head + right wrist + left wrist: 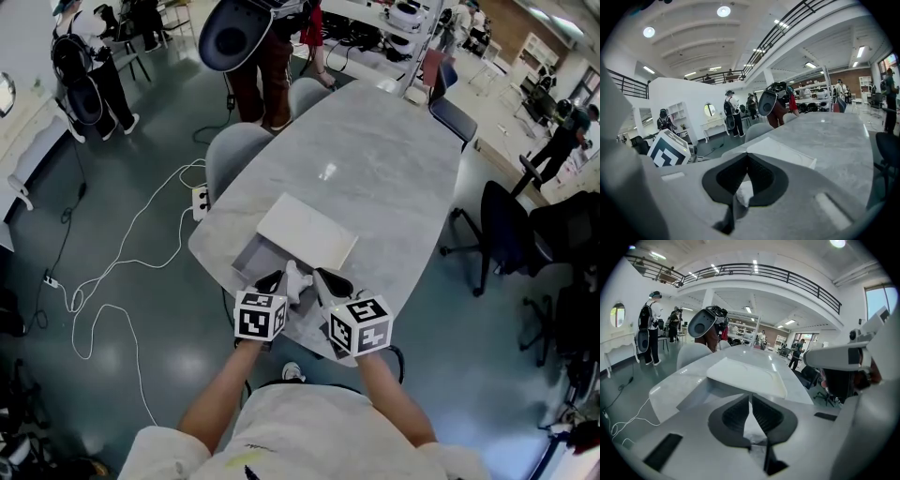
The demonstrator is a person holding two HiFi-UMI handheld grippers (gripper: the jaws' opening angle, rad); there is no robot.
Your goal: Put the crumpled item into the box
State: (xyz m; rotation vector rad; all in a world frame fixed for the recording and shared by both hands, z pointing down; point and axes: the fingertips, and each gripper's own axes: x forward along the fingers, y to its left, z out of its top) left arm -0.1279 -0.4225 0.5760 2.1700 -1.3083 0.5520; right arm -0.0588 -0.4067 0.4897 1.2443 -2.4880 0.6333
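Note:
A white crumpled item hangs between my two grippers over the near edge of the marble table. My left gripper is shut on its left side; a strip of the white crumpled item shows between the jaws. My right gripper is shut on its right side, with a lump of the crumpled item wedged low between the jaws. Just beyond them sits the grey box, open at its near left part. Its white lid lies askew over the rest.
Two grey chairs stand at the table's left side, and black office chairs at the right. A white cable and a power strip lie on the floor to the left. People stand at the far end and at the far left.

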